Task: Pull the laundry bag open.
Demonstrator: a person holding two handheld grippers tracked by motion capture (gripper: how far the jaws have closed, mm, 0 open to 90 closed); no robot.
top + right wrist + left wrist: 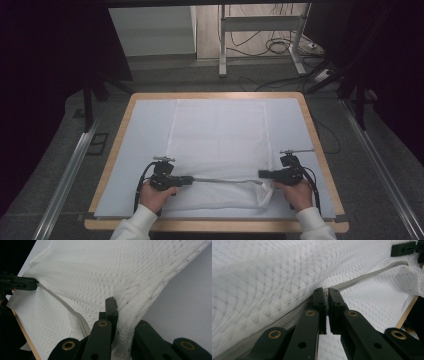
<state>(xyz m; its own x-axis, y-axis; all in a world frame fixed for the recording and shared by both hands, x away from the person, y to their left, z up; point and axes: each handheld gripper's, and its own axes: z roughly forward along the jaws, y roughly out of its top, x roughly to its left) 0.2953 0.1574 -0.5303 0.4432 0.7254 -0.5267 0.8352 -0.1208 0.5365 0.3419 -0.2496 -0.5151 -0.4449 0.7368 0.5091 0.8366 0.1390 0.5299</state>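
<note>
A white mesh bag (220,135) lies flat on the white board (145,130); its near edge is lifted and pulled taut between both grippers. A grey zipper (225,181) runs along that edge. My left gripper (190,180) is shut on the zipper's left end, with its jaws pinched together (326,293) and the zipper (367,276) stretching away from them. My right gripper (261,174) is shut on the bag's right corner, where mesh (100,270) is bunched between the jaws (117,306) and hides one fingertip. The zipper (62,305) leads to the left gripper (22,282) farther off.
The board rests on a wooden table (112,155) with its front edge close to the hands. Metal rails (70,175) run along the floor on both sides. A desk frame (222,45) and loose cables (277,47) stand behind the table.
</note>
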